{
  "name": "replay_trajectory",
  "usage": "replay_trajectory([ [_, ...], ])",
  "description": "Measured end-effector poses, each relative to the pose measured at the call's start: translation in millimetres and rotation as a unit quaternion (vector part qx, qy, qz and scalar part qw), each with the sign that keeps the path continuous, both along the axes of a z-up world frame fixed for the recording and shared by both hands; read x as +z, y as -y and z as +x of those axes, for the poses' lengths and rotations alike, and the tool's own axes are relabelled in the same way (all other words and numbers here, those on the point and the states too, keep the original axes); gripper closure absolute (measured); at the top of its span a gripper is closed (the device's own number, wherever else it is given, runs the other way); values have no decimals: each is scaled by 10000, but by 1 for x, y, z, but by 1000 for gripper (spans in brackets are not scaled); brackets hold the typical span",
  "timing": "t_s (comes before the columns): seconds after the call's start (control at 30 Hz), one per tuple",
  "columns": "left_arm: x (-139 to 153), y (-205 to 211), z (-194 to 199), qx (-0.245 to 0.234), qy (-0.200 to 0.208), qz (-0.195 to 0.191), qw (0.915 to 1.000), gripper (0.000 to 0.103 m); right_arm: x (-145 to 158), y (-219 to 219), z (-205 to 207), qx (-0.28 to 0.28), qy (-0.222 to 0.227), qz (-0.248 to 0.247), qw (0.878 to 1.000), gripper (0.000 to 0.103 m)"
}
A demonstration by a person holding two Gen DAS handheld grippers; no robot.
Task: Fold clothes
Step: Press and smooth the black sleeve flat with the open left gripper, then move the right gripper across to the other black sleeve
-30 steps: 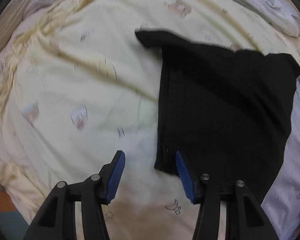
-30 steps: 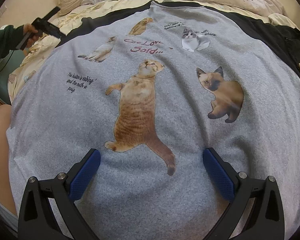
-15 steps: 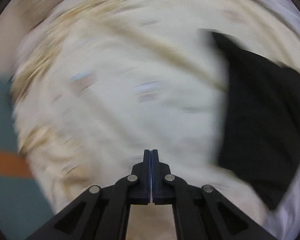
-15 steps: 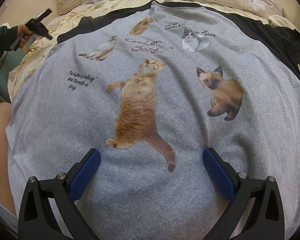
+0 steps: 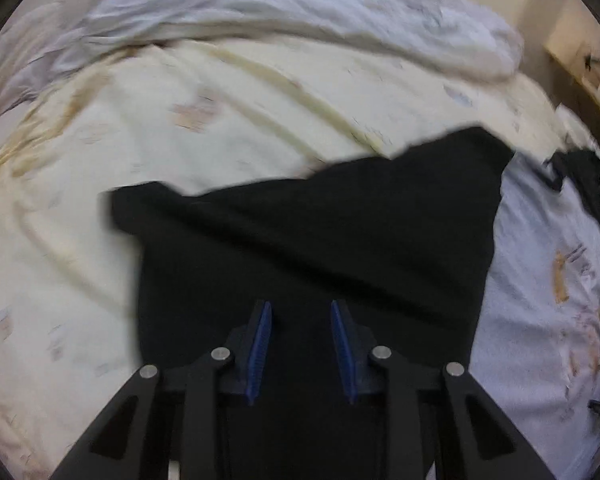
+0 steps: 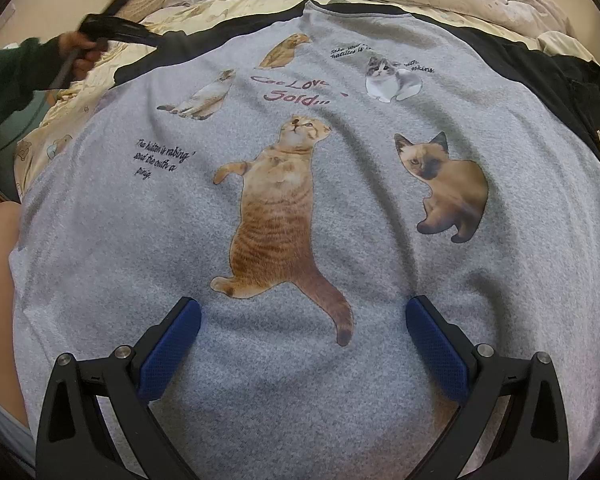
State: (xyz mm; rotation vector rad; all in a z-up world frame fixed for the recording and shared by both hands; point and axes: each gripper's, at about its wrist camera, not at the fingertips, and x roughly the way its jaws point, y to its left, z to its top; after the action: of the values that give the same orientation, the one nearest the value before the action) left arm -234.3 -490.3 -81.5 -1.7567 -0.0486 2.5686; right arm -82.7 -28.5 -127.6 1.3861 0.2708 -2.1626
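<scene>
So we have a grey shirt with cat pictures and black sleeves (image 6: 300, 208) lying flat, front up, on a bed with a pale yellow sheet (image 5: 180, 128). We think it is spread out like this so we can fold it neatly. Its black left sleeve (image 5: 312, 248) sticks out to the side over the sheet, ready to be folded in.

Our left gripper (image 5: 300, 344) points down over that sleeve. Its jaws have just been opening. They stand a little apart with a gap between the blue pads, so the cloth is not pinched.

Our right gripper (image 6: 302, 344) hovers over the bottom part of the shirt. Its jaws are spread wide and hold nothing.

A crumpled white blanket (image 5: 300, 12) lies at the far end of the bed.
</scene>
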Motion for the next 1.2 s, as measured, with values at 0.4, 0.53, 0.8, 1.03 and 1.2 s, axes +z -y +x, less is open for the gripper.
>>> replay_trajectory([
  [0.4, -5, 8, -52, 1329, -575, -983, 9846, 63, -2, -1, 1, 37, 17, -5, 10000, 0],
  [0.53, 10, -31, -34, 1102, -812, -362, 9899, 61, 7, -11, -6, -100, 88, -258, 9996, 0],
  [0.8, 3, -134, 15, 807, -781, 100, 9936, 51, 50, -54, -51, -985, -245, -321, 9943, 0],
  [1.03, 32, -197, 64, 1446, -1289, 599, 9792, 50, 93, -112, -109, -1795, -586, -324, 9815, 0],
  [1.2, 24, -229, 83, 1583, -1898, 1087, 9629, 48, 126, -175, -192, -2668, -702, -652, 9590, 0],
])
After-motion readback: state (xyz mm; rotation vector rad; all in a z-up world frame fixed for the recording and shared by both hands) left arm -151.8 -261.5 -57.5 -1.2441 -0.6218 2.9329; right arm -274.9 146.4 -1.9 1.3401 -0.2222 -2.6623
